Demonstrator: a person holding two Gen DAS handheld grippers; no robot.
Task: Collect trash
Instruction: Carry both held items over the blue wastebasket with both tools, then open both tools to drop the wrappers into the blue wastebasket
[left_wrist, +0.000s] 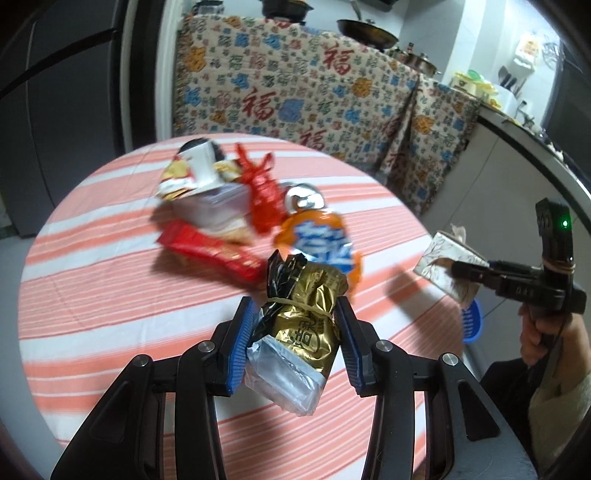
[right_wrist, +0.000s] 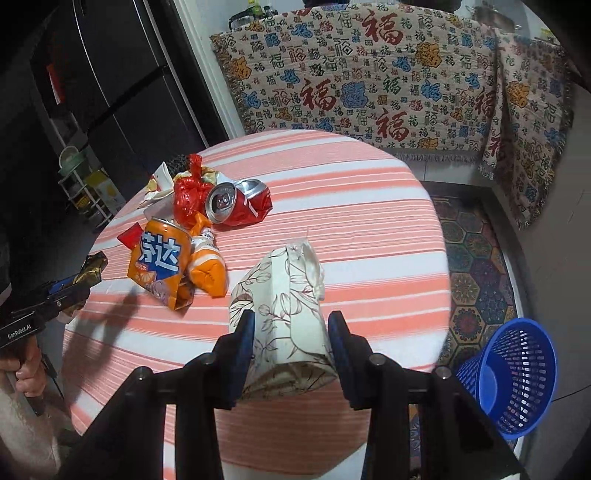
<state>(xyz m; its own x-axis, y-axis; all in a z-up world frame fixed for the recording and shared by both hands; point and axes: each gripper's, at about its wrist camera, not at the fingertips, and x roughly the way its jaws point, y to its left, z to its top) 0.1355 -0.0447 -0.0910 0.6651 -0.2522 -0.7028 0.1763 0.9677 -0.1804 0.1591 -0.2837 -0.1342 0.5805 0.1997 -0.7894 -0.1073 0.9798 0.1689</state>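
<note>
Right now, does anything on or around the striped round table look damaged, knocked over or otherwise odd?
Yes. The red soda can lies on its side, crushed, beside a flattened orange drink can on the striped tablecloth. On the floor, the blue mesh plastic wastebasket appears tipped, its mouth facing sideways. Nothing looks spilled.

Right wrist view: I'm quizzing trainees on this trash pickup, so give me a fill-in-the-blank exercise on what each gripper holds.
1. The right gripper is shut on a floral ____.
2. The left gripper is shut on a ____-coloured snack wrapper.
3. The crushed red soda can lies on the ____ tablecloth.
4. The wastebasket on the floor is ____.

Missing: tissue box; gold; striped; blue
</note>
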